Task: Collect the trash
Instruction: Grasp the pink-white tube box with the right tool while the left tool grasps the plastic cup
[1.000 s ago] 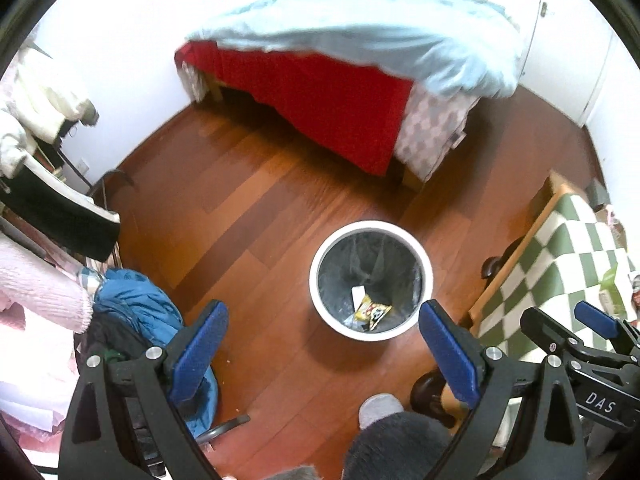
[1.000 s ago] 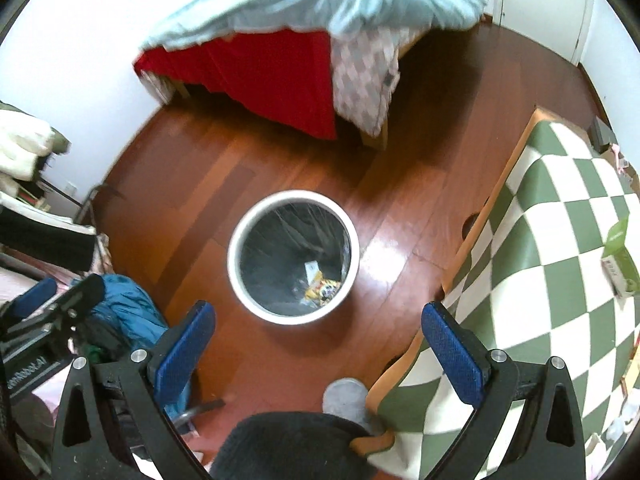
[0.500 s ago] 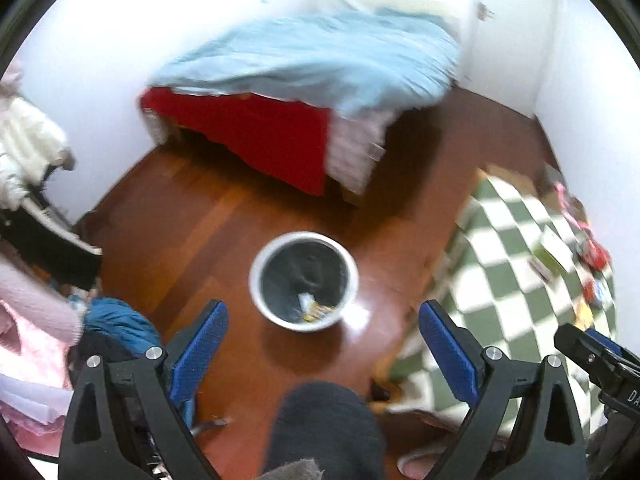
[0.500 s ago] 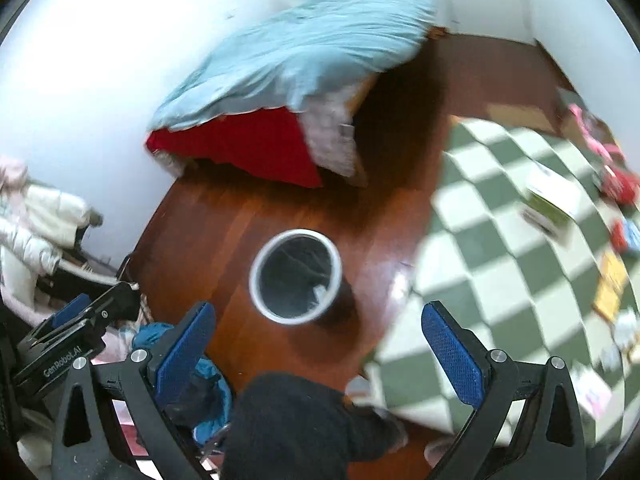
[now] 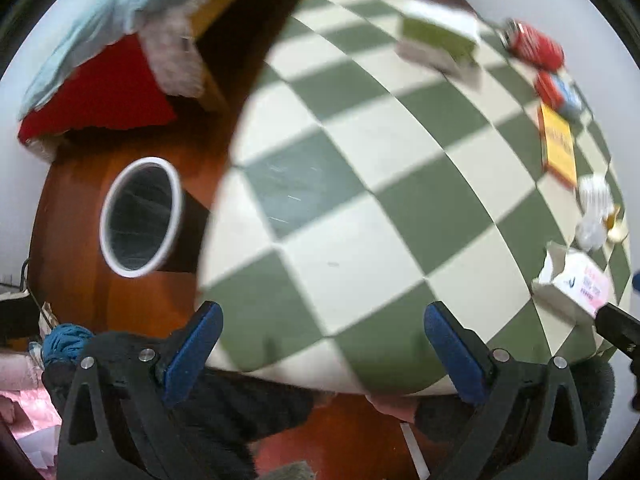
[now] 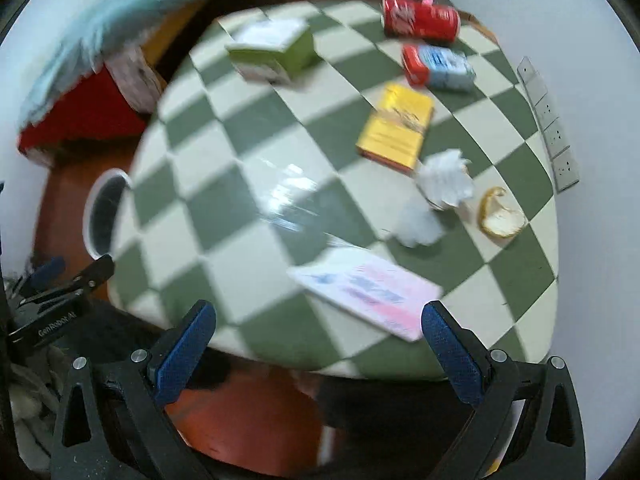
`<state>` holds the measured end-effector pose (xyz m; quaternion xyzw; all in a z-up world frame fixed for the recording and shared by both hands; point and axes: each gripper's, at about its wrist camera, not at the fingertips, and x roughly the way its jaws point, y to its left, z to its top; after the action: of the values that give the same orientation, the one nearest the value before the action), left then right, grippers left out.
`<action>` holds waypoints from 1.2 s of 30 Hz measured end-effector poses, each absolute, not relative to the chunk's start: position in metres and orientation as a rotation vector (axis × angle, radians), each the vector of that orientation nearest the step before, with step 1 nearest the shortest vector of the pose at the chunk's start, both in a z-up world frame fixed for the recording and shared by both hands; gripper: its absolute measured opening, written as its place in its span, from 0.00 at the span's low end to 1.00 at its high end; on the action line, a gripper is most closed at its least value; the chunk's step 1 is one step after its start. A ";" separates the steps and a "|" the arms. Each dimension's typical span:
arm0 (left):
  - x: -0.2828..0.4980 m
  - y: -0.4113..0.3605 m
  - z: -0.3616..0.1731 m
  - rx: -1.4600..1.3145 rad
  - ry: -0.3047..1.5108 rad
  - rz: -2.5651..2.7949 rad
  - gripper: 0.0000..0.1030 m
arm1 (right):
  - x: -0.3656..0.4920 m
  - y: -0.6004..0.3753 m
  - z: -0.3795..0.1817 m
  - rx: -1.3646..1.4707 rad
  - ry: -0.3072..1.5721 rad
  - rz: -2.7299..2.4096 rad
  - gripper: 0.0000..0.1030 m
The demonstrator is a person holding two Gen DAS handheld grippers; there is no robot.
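The glossy green-and-cream checked surface (image 6: 240, 216) carries a flat pink-white carton (image 6: 368, 292), yellow box (image 6: 396, 132), red can (image 6: 420, 20), crumpled tissue (image 6: 444, 180) and curled peel (image 6: 500, 216). The round white-rimmed bin (image 5: 140, 216) stands on the floor beside it. Left claw (image 5: 320, 344), just widened, and right claw (image 6: 316, 340) both gape empty.

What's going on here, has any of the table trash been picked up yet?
Not yet. Both tools hang over the checkered table with nothing between their fingers: the left hand-held gripper and the right hand-held gripper are open and empty. A red can, yellow box, crumpled tissue, fruit peel and pink packet lie on the table. The white bin stands on the floor beside it.
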<state>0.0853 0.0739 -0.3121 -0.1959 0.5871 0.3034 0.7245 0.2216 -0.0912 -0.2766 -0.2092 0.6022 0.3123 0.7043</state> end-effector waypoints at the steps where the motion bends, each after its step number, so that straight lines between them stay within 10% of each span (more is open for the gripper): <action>1: 0.091 0.068 -0.319 -0.418 1.309 0.669 1.00 | 0.225 -0.091 -0.284 -0.499 1.337 0.714 1.00; 8: 0.104 0.054 -0.335 -0.340 1.364 0.669 1.00 | 0.235 -0.070 -0.342 -0.825 1.297 0.731 0.98; 16: 0.106 0.052 -0.336 -0.319 1.377 0.684 1.00 | 0.250 -0.082 -0.357 -0.724 1.345 0.768 0.62; 36: 0.237 -0.067 -0.310 -0.287 1.284 0.304 0.99 | 0.339 -0.292 -0.328 0.033 1.368 0.290 0.60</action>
<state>0.2371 -0.0668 -0.3102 -0.1327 0.5943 0.1406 0.7807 0.3393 -0.2918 -0.3279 0.0153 0.6297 0.1335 0.7651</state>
